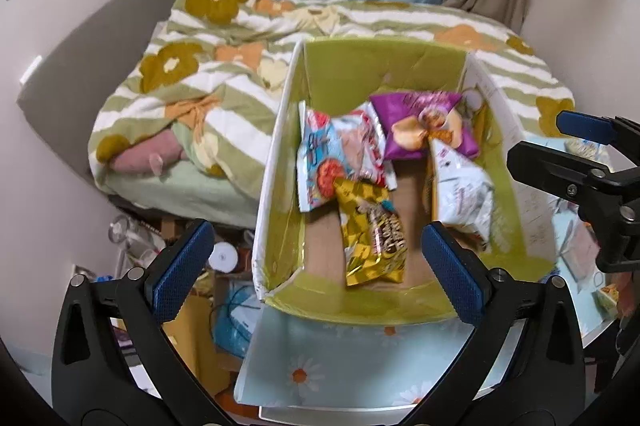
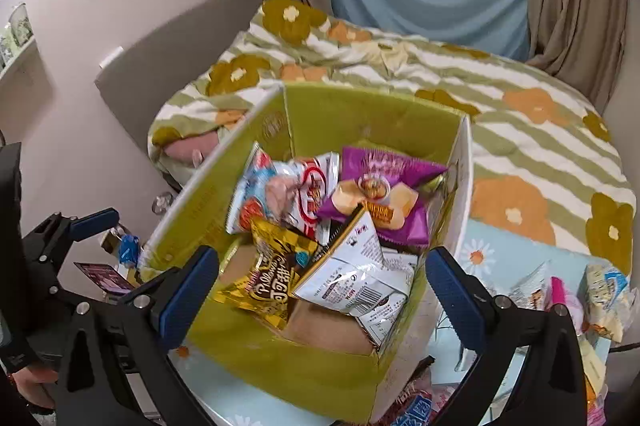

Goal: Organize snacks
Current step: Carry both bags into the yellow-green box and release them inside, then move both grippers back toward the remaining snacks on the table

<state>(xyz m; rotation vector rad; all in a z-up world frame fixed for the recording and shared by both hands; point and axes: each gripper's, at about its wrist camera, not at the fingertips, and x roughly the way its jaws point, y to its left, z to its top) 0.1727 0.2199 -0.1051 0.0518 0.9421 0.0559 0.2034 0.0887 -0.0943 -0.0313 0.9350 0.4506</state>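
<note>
Cardboard box (image 1: pixel 280 154), green-lined, sits on the daisy-print tabletop (image 1: pixel 320 366), ahead of both tongs. Left tongs (image 1: pixel 316 270) apart, nothing between the blue pads, hovering at the box's near rim. Inside the box, left to right from the left tongs: red-and-blue snack bag (image 1: pixel 340 154) against the left wall, gold snack bag (image 1: pixel 372 234) just beyond the gap between the fingers, purple chip bag (image 1: pixel 424 122) at the far end, white snack bag (image 1: pixel 464 194) leaning on the right wall. Bags overlap. Right tongs (image 2: pixel 320 290) also apart and empty, hovering over the box's near right corner. Right of the right tongs, more loose snack packets (image 2: pixel 604 294) lie on the tabletop. Bed (image 1: pixel 192 74) with a flowered duvet behind the box.
</note>
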